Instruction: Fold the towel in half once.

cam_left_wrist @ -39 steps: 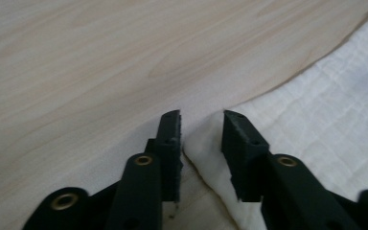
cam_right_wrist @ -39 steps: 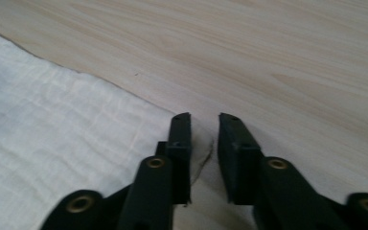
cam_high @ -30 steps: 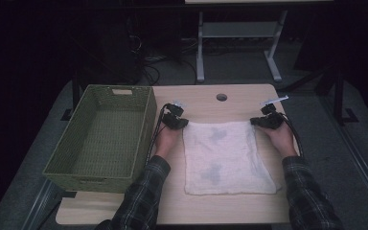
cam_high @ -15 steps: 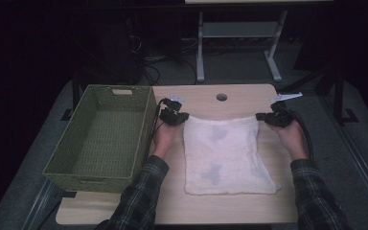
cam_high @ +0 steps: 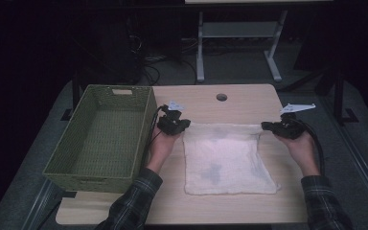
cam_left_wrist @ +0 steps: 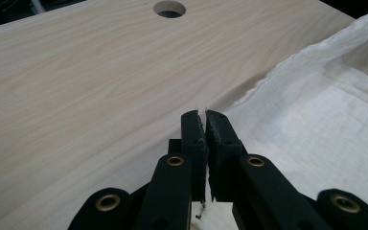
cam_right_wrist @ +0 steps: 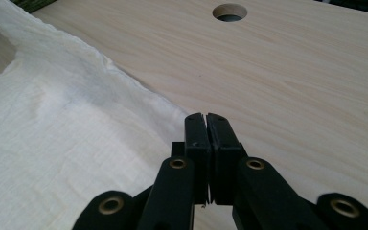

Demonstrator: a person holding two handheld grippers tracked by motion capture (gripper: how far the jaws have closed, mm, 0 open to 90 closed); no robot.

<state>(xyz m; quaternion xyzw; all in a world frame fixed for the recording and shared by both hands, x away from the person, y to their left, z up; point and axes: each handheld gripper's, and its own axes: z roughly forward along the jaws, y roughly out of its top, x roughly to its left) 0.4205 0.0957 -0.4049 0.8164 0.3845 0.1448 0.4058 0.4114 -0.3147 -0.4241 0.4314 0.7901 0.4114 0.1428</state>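
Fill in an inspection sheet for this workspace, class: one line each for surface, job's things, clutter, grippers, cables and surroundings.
Surface: light wood table with a round hole.
Job's things: white cloth lying flat, far edge pulled taut; green basket beside it, nothing inside.
Clutter: nothing seen.
Grippers: left gripper and right gripper each shut on a far corner of the cloth.
Cables: one trails from each gripper; more lie on the floor behind.
Surroundings: dark room, white frame legs beyond the table.

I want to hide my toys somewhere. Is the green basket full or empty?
Empty. The high view looks straight into the basket and shows just its bare woven bottom.
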